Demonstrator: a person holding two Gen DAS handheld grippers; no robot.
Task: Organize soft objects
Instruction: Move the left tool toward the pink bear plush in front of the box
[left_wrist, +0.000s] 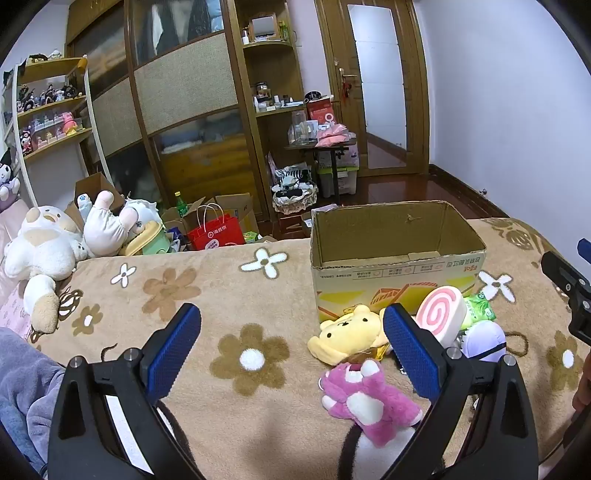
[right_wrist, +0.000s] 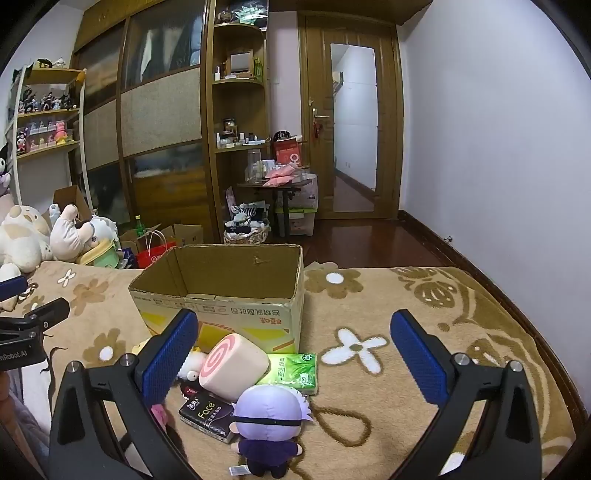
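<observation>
An open cardboard box (left_wrist: 397, 258) (right_wrist: 221, 299) stands on the flowered blanket, empty as far as I see. In front of it lie a yellow bear plush (left_wrist: 349, 334), a pink bear plush (left_wrist: 365, 400), a pink swirl roll cushion (left_wrist: 441, 314) (right_wrist: 232, 365), a green tissue pack (left_wrist: 480, 308) (right_wrist: 293, 373), a black tissue pack (right_wrist: 208, 413) and a purple-haired doll (left_wrist: 484, 339) (right_wrist: 267, 417). My left gripper (left_wrist: 291, 347) is open and empty above the blanket, left of the pile. My right gripper (right_wrist: 293, 354) is open and empty above the doll.
Large white plush toys (left_wrist: 44, 243) (right_wrist: 22, 236) lie at the blanket's far left edge. Beyond the bed are a red paper bag (left_wrist: 216, 232), cartons, a wardrobe, shelves and a small table (left_wrist: 321, 147). The right gripper's body (left_wrist: 569, 288) shows at the left wrist view's right edge.
</observation>
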